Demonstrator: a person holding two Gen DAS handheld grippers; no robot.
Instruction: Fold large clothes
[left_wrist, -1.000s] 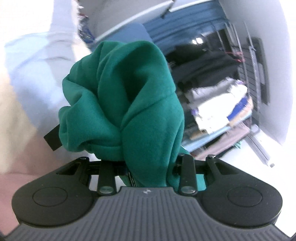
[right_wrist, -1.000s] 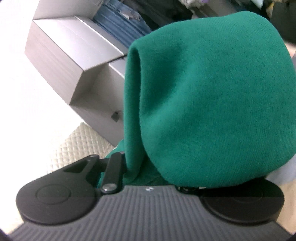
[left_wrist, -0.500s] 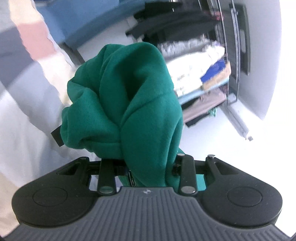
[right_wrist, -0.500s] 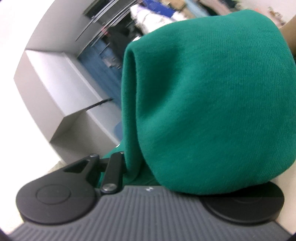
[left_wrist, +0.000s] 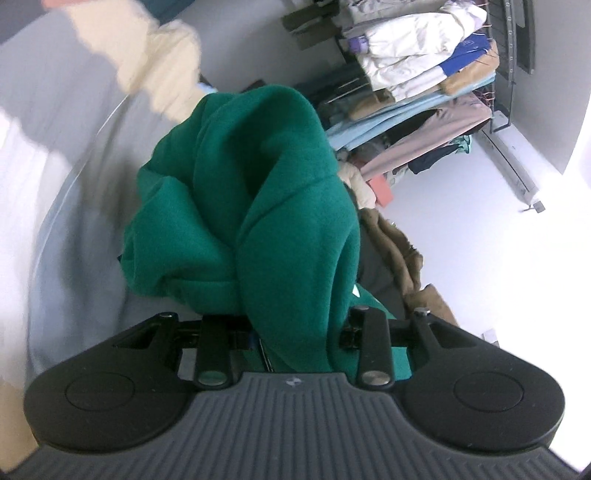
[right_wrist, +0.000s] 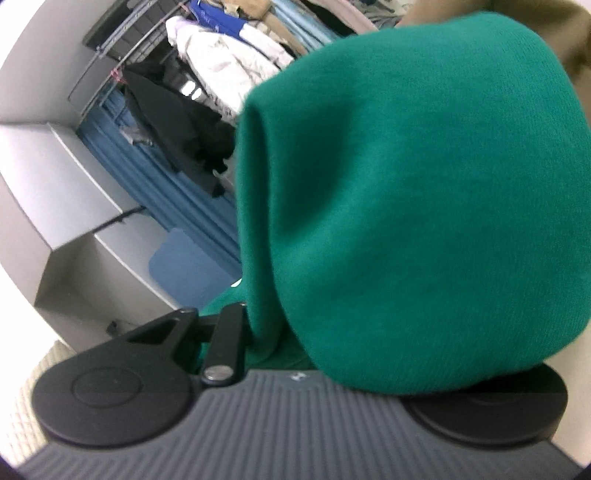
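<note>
Left claw (left_wrist: 291, 328) grips the green sweatshirt (left_wrist: 258, 206), bunched straight ahead of me; right claw (right_wrist: 280, 343) grips it too, cloth draped over it. Both equally near, nothing spread flat.

light: bright, even | glare: my left view whites out at its right edge | blur: smeared upper left | edges: fisheye bending, dark corners

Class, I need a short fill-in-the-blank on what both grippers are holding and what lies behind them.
1. Both grippers are shut on a ____ garment.
2. In the right wrist view, the garment covers the gripper's ____ side.
3. Behind the left gripper stands a rack of ____ clothes.

Missing words: green; right; folded
</note>
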